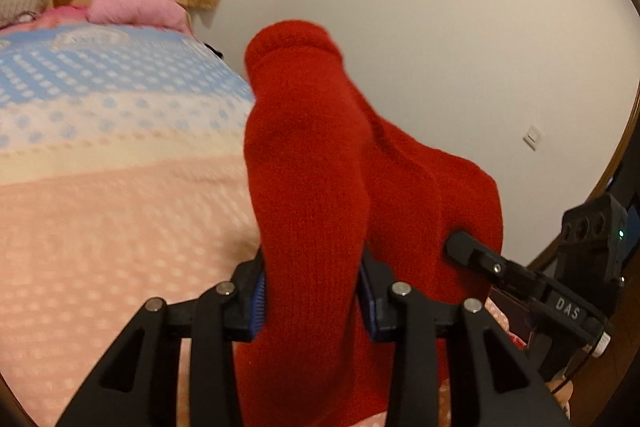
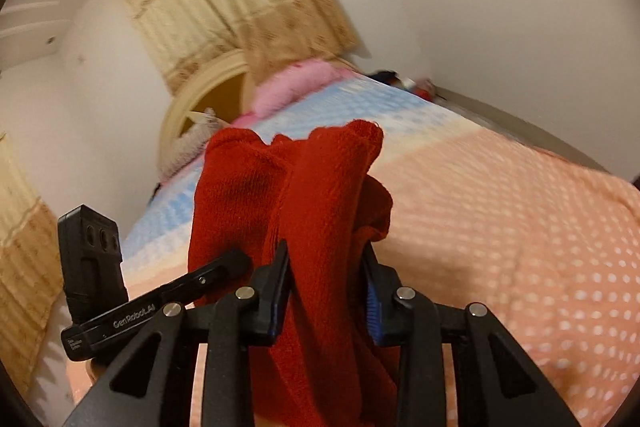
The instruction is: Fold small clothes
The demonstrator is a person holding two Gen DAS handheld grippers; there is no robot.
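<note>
Both units were clamped on the same red sock point(image 1: 312, 155): the left hand-held gripper point(image 1: 312, 291) had its blue-padded jaws pinching one band of the knit, and the right hand-held gripper point(image 2: 326, 291) was clenched the same way on another part. In the left wrist view the right unit's black finger point(image 1: 464, 245) came in from the right and pressed into the fabric just beside the left grip, so the two grasp points sat near each other. The sock was off the bed point(image 1: 100, 227), held up in the air above the peach-and-blue dotted bedspread, bunched in soft vertical folds with a rounded end standing above the jaws. Couldn't tell whether that was one sock doubled over or a pair held together; the right wrist view showed two lobes of red knit point(image 2: 340, 163) side by side. My read: lifted clear so the fabric hung free and could be straightened before laying it flat, two grips so it wouldn't twist. Fold looked not yet set down. Pink pillow point(image 1: 136, 7) sat at the far headboard end, well apart from the work. Risk: knit is stretchy, pulling the grips apart could skew the fold line.
</note>
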